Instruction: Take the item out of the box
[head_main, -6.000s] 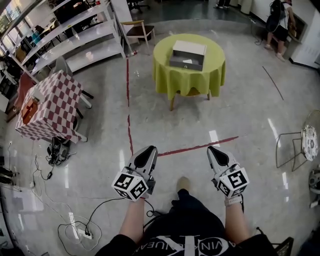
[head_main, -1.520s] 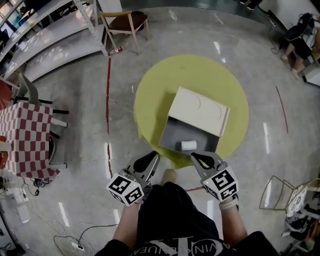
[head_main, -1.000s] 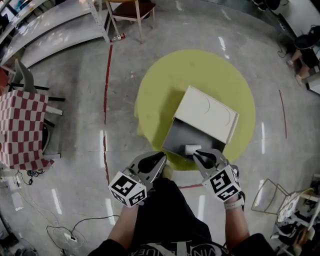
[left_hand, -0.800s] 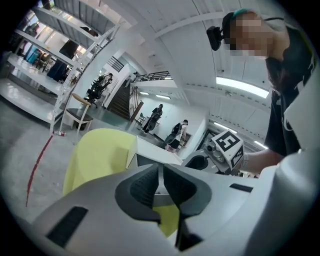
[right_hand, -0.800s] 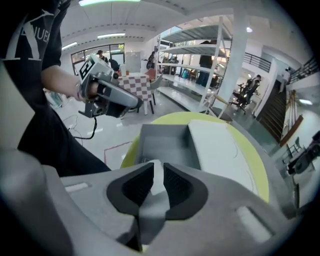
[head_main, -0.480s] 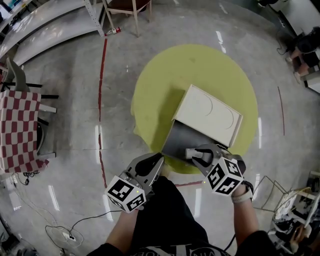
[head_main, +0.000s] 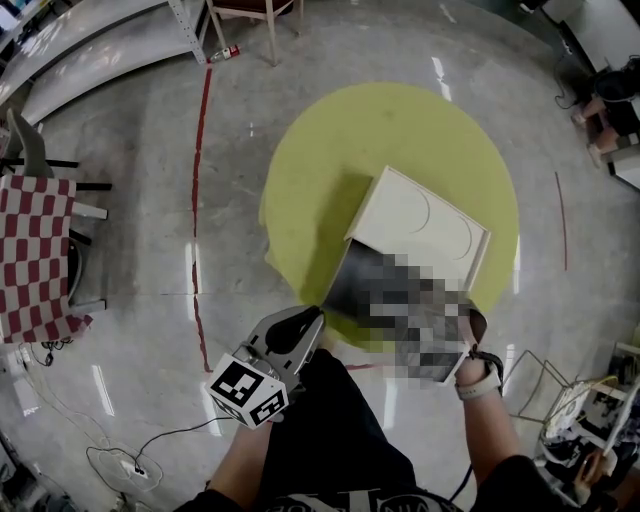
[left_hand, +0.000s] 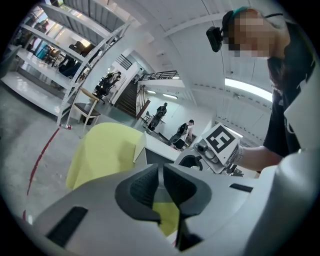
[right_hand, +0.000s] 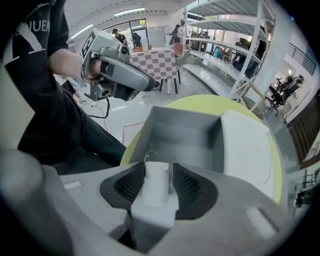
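Note:
An open grey box with a cream lid lies on the round yellow-green table. In the right gripper view, a small white cylinder stands in the box between the pads of my right gripper. Its jaws have just been opening and stand to either side of the cylinder without pressing on it. A mosaic patch hides this gripper in the head view. My left gripper hangs at the table's near edge, shut and empty.
A red-and-white chequered table stands at the left and metal shelving at the top left. A red line runs along the floor. A wire chair sits at the right and a cable lies at the lower left.
My right gripper has tipped downward and sunk into the open box over the white cylinder. The left gripper has stayed near the table's edge.

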